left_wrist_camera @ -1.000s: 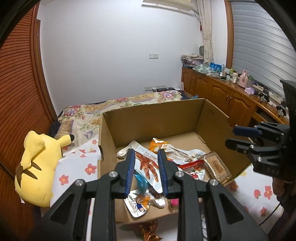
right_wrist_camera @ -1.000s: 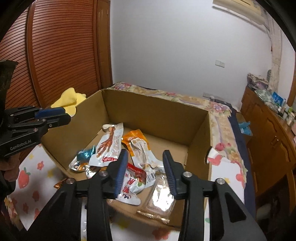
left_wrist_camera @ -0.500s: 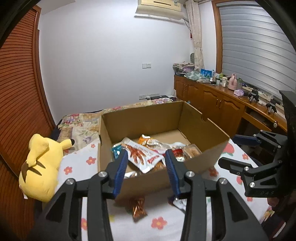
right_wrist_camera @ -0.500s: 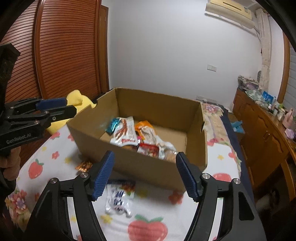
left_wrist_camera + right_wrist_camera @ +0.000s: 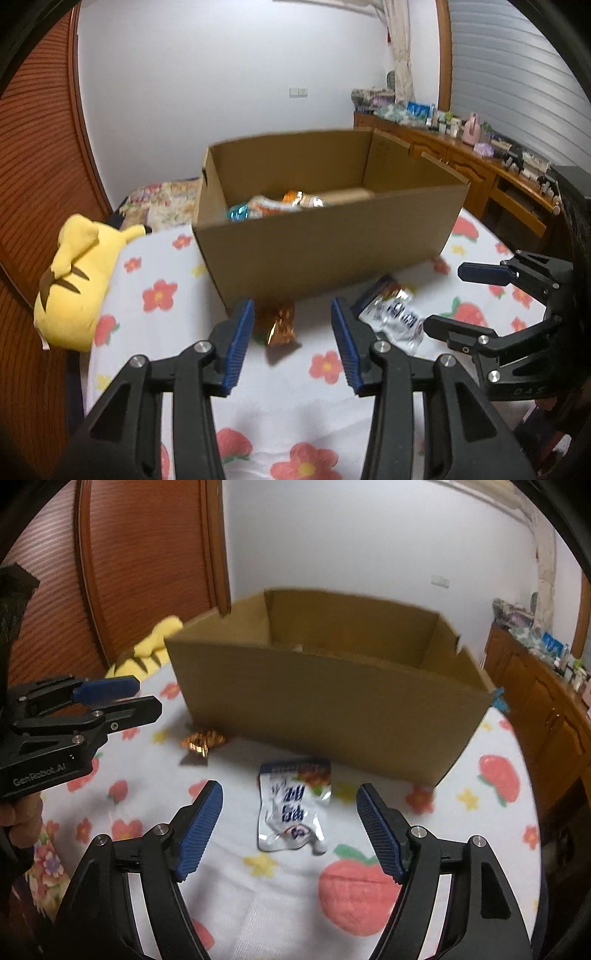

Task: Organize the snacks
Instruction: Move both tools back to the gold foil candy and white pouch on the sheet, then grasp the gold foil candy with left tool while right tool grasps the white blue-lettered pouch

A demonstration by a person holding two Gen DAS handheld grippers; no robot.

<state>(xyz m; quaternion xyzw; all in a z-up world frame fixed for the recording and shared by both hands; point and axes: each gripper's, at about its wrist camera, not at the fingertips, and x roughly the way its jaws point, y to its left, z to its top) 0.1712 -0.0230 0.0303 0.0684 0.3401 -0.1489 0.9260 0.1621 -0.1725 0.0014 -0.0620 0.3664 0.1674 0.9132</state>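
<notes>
An open cardboard box [image 5: 332, 236] stands on the flowered cloth and holds several snack packets [image 5: 273, 206]; it also shows in the right wrist view [image 5: 332, 705]. A small orange foil packet [image 5: 279, 325] lies on the cloth in front of the box, right ahead of my open, empty left gripper [image 5: 291, 332]. It shows in the right wrist view too [image 5: 201, 742]. A white and blue snack packet [image 5: 293, 805] lies on the cloth, between the fingers of my open, empty right gripper [image 5: 290, 821]. It also shows in the left wrist view [image 5: 395, 314].
A yellow plush toy [image 5: 74, 280] lies at the cloth's left edge. A wooden cabinet [image 5: 480, 173] with bottles runs along the right wall. A brown slatted door [image 5: 147, 565] is behind the box on the left.
Both grippers have pulled back from over the box and dropped low toward the cloth. Both have opened wider. Each now faces a packet lying in front of the box.
</notes>
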